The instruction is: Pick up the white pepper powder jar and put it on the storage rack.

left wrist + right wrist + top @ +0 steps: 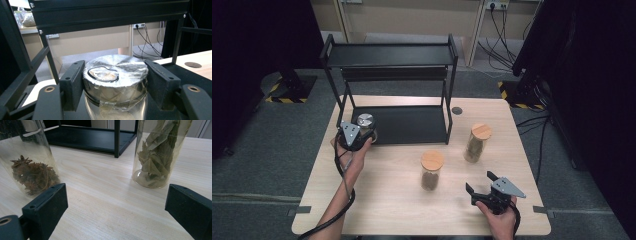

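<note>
left tongs (113,82) pinching metal-lidded jar (115,75) (lid taped) | jar upright at left end of black rack's (412,125) lower shelf | right tongs (117,212) spread, nothing between, over tabletop (387,195) near two cork-lidded jars (432,169)

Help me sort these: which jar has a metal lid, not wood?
The jar clamped in the left claw on the rack's bottom shelf; both table jars have wooden lids.
</note>
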Demonstrator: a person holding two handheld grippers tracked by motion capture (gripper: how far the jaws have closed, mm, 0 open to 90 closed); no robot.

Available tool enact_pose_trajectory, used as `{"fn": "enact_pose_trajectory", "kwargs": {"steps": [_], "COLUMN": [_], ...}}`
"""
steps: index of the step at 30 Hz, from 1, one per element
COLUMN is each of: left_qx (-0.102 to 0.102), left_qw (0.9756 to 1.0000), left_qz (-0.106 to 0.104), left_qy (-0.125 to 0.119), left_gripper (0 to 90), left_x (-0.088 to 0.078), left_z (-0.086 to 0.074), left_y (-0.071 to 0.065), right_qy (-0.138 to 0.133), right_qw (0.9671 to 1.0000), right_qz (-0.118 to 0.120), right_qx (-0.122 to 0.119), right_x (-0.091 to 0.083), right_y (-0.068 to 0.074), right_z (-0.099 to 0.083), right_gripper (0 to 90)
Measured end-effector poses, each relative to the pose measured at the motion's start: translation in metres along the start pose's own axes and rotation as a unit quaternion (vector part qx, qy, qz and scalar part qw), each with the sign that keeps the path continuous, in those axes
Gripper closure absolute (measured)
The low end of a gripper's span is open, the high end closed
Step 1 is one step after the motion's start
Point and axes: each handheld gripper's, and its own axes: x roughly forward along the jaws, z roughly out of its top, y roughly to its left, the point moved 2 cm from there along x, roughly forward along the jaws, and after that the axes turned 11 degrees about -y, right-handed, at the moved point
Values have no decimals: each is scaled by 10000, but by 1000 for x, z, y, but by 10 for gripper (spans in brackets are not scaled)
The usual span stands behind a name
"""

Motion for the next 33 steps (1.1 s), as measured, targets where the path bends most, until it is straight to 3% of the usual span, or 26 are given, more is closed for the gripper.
{"fn": "enact_pose_trajectory", "kwargs": {"steps": [7, 33], "left_qx": [87, 33], "left_qw": [9999, 9997], "left_qz": [16, 146], "left_qy": [65, 213], "left_gripper": [350, 350], "left_x": [10, 40], "left_z": [-5, -14], "left_y": [-1, 9], "right_qy": [-3, 7], "right_qw": [10000, 10000], "right_qz": [1, 16], "right_qx": [4, 3], "right_x": [0, 0], "right_y": [0, 0], "right_z": [0, 0], "right_gripper": [45, 45]}}
